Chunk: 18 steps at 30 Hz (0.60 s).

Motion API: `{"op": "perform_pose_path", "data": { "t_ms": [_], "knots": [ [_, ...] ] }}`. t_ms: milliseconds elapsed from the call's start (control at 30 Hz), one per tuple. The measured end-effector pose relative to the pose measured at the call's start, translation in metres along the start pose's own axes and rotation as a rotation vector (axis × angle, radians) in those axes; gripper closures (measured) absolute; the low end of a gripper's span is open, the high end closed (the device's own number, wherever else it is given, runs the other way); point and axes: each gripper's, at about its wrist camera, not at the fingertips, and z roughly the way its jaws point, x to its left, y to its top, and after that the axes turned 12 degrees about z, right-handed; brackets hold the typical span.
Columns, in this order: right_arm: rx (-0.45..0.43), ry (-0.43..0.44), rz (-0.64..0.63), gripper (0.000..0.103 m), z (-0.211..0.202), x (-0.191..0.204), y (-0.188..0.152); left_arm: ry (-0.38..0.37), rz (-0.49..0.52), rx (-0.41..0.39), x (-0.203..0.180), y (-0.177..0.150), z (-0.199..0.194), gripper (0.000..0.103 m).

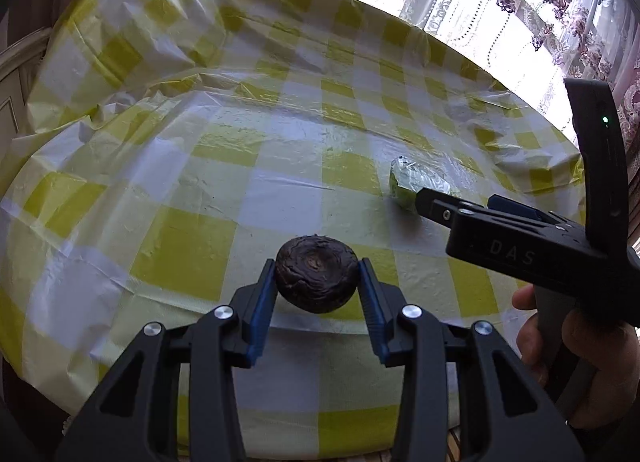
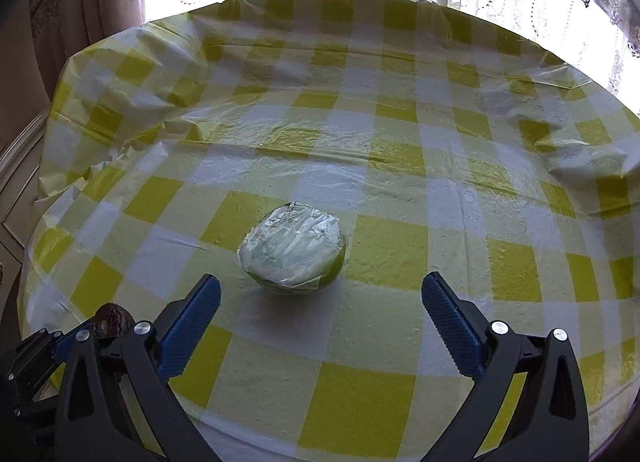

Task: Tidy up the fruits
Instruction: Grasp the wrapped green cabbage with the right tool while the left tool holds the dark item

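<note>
My left gripper (image 1: 318, 282) squeezes a dark wrinkly fruit (image 1: 316, 273) low in the frame. My right gripper (image 2: 320, 302) is wide open, holding nothing, just behind the wrapped green fruit (image 2: 293, 249) in the middle.

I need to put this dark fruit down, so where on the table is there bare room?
Most of the checked tablecloth is bare: the whole far half toward the window, and the right side beyond the wrapped green fruit. It is crowded only near the front, where the left gripper holds the dark fruit beside the right gripper.
</note>
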Motion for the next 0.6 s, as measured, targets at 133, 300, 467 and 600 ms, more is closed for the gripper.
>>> {"op": "perform_pose_path", "data": {
  "t_ms": [133,300,467,600],
  "knots": [
    [0.010,-0.007,-0.023,0.007,0.013,0.009,0.006,-0.003,0.000,-0.003,0.000,-0.001,-0.001,0.062],
    [0.021,-0.028,-0.034,0.017,0.026,0.014,0.013,-0.007,0.001,0.000,0.000,-0.002,-0.001,0.062],
    [0.056,-0.014,-0.038,0.034,0.035,0.013,0.012,-0.007,0.005,0.000,-0.001,-0.002,-0.001,0.062],
    [0.050,-0.008,-0.051,0.043,0.029,0.013,0.005,-0.005,0.011,-0.001,-0.002,-0.002,-0.001,0.062]
  ]
}}
